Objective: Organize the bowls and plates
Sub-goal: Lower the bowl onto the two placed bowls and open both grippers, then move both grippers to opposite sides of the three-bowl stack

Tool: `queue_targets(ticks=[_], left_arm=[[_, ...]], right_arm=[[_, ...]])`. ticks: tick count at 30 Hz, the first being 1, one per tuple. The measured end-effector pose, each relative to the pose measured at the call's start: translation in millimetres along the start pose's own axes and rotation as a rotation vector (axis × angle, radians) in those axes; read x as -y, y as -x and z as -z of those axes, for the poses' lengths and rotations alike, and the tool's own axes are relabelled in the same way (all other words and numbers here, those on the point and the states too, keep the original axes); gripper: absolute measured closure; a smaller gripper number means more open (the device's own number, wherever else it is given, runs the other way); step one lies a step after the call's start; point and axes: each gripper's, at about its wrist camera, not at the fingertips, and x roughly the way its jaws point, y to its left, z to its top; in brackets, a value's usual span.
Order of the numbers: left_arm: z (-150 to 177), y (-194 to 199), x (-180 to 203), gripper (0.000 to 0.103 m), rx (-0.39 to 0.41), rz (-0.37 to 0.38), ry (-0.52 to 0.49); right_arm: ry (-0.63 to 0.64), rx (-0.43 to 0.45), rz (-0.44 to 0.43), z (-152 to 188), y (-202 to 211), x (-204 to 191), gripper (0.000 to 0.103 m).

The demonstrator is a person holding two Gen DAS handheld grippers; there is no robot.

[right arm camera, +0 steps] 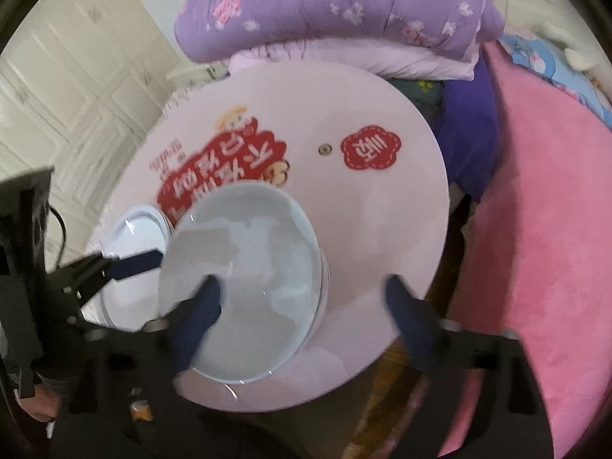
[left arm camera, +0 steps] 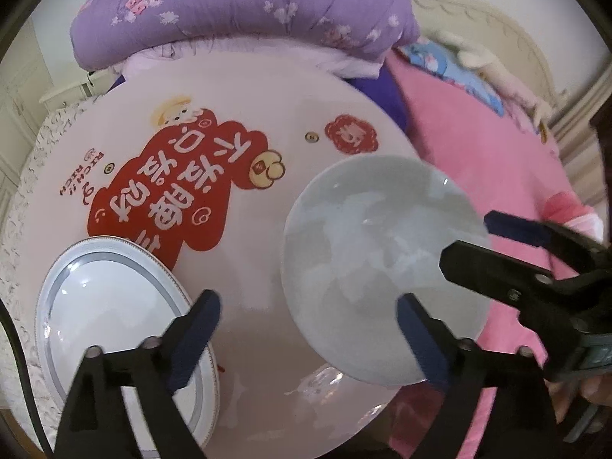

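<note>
A pale blue plate [left arm camera: 382,267] [right arm camera: 248,267] lies on the round pink table [left arm camera: 267,122] [right arm camera: 382,229], near its right front edge. A white plate with a grey rim band [left arm camera: 114,317] [right arm camera: 134,225] sits to its left. My left gripper [left arm camera: 311,329] is open above the bare strip between them, one finger over each plate's rim. My right gripper [right arm camera: 304,302] [left arm camera: 466,241] is open too. Its left finger hovers over the blue plate and its right finger over the table, so the plate's right edge lies between the jaws. Neither gripper holds anything.
The table carries a red printed graphic [left arm camera: 172,199]. A folded purple quilt [left arm camera: 248,11] lies behind it and a pink blanket [right arm camera: 535,229] on the right. White cupboard doors [right arm camera: 76,88] stand at the left. A dark cable [left arm camera: 15,344] runs down the left edge.
</note>
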Motion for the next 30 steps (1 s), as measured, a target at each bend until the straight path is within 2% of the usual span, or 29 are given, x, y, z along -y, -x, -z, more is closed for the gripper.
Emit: queue_targets(ticks=[5, 9, 18, 23, 30], left_arm=[[-1, 12, -13, 0.005, 0.036, 0.036, 0.046], [0, 27, -23, 0.004, 0.091, 0.051, 0.083], [19, 68, -41, 0.002, 0.208, 0.099, 0.141], [37, 71, -48, 0.002, 0.207, 0.135, 0.169], [45, 58, -45, 0.002, 0.172, 0.154, 0.220]], right_arm=[[-0.122, 0.082, -0.097, -7, 10, 17, 0.000], [-0.137, 0.132, -0.128, -8, 21, 18, 0.000], [-0.093, 0.172, -0.076, 3, 42, 17, 0.000], [-0.063, 0.150, -0.036, 13, 42, 19, 0.000], [-0.054, 0.110, -0.014, 16, 32, 32, 0.000]])
